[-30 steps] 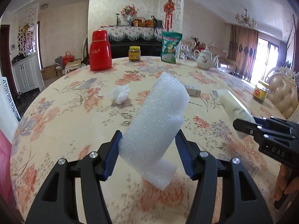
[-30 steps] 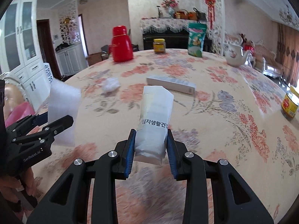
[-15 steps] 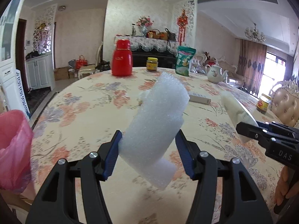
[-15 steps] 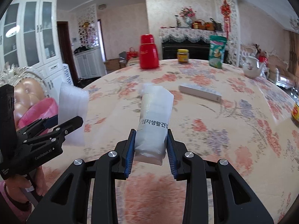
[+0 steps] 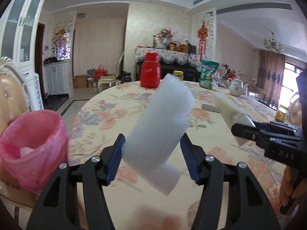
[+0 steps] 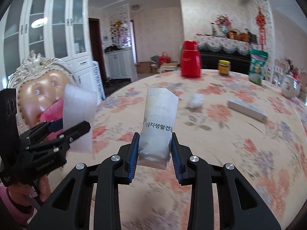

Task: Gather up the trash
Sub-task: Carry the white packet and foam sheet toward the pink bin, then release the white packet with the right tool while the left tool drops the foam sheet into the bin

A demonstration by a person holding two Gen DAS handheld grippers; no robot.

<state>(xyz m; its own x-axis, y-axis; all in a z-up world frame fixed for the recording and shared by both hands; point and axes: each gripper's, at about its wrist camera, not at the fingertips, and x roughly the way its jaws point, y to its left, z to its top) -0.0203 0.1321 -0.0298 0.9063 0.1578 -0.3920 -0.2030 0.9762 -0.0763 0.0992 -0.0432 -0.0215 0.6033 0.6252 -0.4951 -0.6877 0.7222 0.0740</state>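
Note:
My left gripper [image 5: 152,153] is shut on a white foam sheet [image 5: 161,126], held above the table edge. A bin lined with a pink bag [image 5: 32,145] sits at the lower left on a chair. My right gripper [image 6: 154,149] is shut on a white paper packet [image 6: 158,126] with Korean print. The left gripper [image 6: 67,128] and its foam sheet [image 6: 78,115] show in the right wrist view, with the pink bag [image 6: 51,111] behind. The right gripper [image 5: 247,132] and packet [image 5: 228,107] show in the left wrist view.
On the floral round table [image 6: 220,134] lie a crumpled white tissue [image 6: 195,100] and a flat grey box [image 6: 247,110]. A red thermos [image 6: 191,61], a yellow-lidded jar [image 6: 224,67], a green bag [image 6: 257,66] and a teapot [image 5: 237,87] stand at the far side. A padded chair [image 6: 38,88] stands left.
Both grippers have swung left and back from the table centre toward its left edge, still holding their items. The pink-lined bin has come into view and grown closer.

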